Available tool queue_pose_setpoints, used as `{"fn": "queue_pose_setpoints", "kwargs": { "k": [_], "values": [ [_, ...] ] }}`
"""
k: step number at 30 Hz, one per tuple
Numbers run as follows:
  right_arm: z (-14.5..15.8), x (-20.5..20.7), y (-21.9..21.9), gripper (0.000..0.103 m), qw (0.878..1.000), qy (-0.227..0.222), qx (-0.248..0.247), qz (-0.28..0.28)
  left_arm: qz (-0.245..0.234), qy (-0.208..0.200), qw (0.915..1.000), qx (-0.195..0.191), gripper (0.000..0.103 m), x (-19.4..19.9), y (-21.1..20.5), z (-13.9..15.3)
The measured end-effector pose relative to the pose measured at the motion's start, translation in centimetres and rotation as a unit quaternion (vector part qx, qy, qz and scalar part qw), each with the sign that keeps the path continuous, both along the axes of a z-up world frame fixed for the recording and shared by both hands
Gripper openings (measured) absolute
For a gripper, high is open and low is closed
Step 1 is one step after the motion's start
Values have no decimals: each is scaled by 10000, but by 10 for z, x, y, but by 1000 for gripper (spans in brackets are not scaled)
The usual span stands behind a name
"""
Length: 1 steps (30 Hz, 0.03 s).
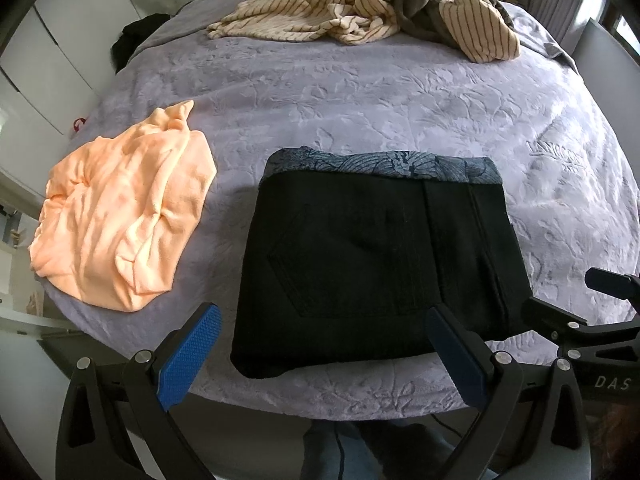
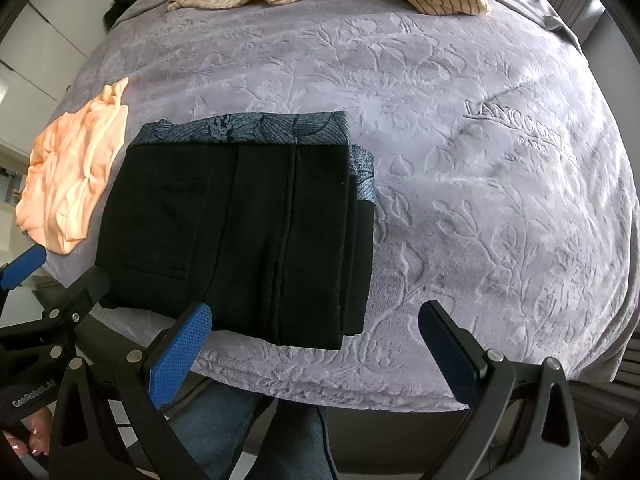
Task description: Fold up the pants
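The black pants [image 1: 372, 256] lie folded in a compact rectangle near the front edge of the bed, with a blue patterned band along their far edge. They also show in the right wrist view [image 2: 236, 224]. My left gripper [image 1: 324, 344] is open and empty, held just in front of the pants' near edge. My right gripper [image 2: 316, 340] is open and empty, at the pants' near right corner. The right gripper shows at the right edge of the left wrist view [image 1: 580, 320], and the left gripper at the left edge of the right wrist view [image 2: 52, 292].
A crumpled peach garment [image 1: 124, 216] lies left of the pants. A pile of striped cream clothes [image 1: 360, 8] lies at the far end. The lilac embossed bedspread [image 2: 480, 160] covers the bed. The bed's front edge is just under the grippers, with a person's jeans [image 2: 248, 432] below.
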State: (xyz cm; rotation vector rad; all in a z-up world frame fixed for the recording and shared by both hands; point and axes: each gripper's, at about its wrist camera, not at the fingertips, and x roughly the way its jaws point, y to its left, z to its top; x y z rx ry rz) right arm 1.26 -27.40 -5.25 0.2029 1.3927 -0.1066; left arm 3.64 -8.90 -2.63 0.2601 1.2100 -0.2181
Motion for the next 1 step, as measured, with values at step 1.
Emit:
{"fn": "queue_pose_setpoints", "kwargs": {
  "k": [1],
  "values": [
    [0, 0, 0, 103, 10000, -2, 3, 2, 7, -4, 10000, 36, 103, 0, 0, 0]
  ]
}}
